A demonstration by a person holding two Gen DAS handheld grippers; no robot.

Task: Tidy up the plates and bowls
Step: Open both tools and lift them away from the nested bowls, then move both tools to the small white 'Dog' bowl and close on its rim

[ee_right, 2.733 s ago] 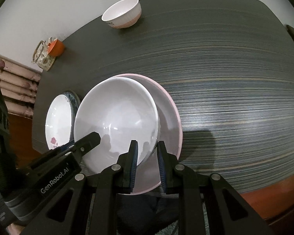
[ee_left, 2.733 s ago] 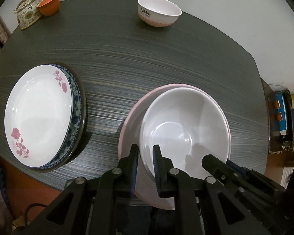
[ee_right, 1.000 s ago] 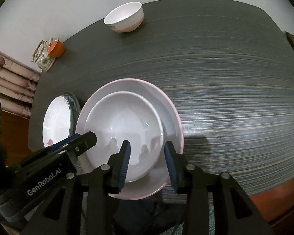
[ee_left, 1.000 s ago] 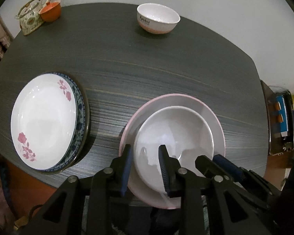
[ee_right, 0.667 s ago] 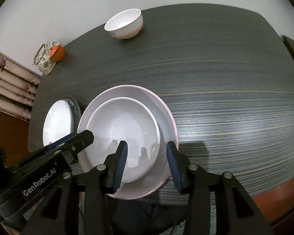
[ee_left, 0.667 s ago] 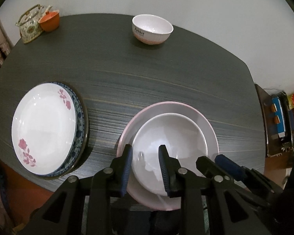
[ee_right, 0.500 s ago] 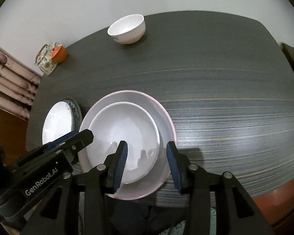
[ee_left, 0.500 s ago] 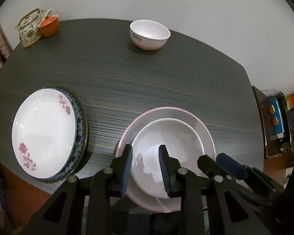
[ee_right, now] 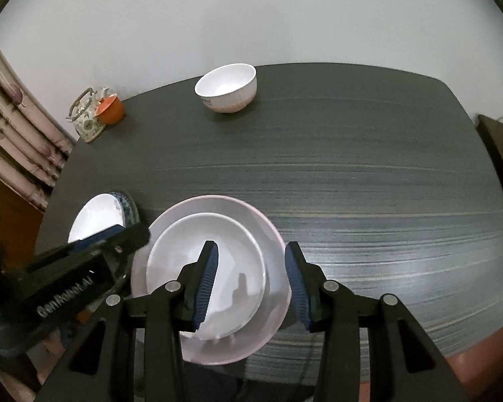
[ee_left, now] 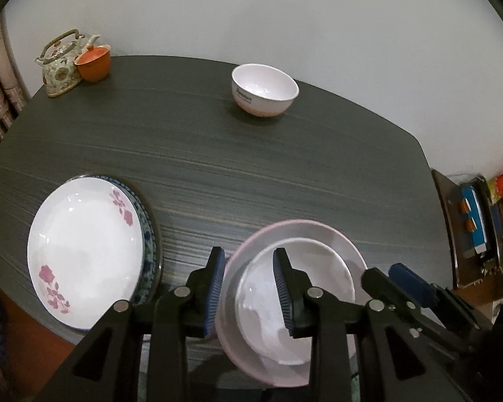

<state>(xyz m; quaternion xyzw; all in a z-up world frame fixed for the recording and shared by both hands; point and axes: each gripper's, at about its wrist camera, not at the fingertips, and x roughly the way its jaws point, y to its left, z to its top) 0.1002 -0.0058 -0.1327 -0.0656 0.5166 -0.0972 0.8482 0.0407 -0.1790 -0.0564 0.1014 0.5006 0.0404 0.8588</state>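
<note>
A white bowl [ee_left: 305, 288] sits inside a larger pink-rimmed bowl [ee_left: 318, 234] at the near edge of the dark table; they also show in the right wrist view as white bowl [ee_right: 231, 254] and pink bowl [ee_right: 224, 204]. My left gripper [ee_left: 249, 264] is open and empty, above their left rim. My right gripper [ee_right: 249, 261] is open and empty, above their right rim. A small white bowl with a pink base [ee_left: 264, 89] [ee_right: 226, 87] stands at the far edge. A white floral plate [ee_left: 84, 251] lies stacked on a blue-patterned plate [ee_left: 149, 234] at near left.
A floral teapot [ee_left: 62, 63] and an orange cup [ee_left: 94, 63] stand at the table's far left corner [ee_right: 87, 117]. The wall runs behind the table. A side shelf with boxes [ee_left: 476, 224] stands off the right edge.
Both grippers let go of the white bowl, which now rests in the pink bowl. Both have opened wider, lifted and drawn back, so more of the table and wall shows.
</note>
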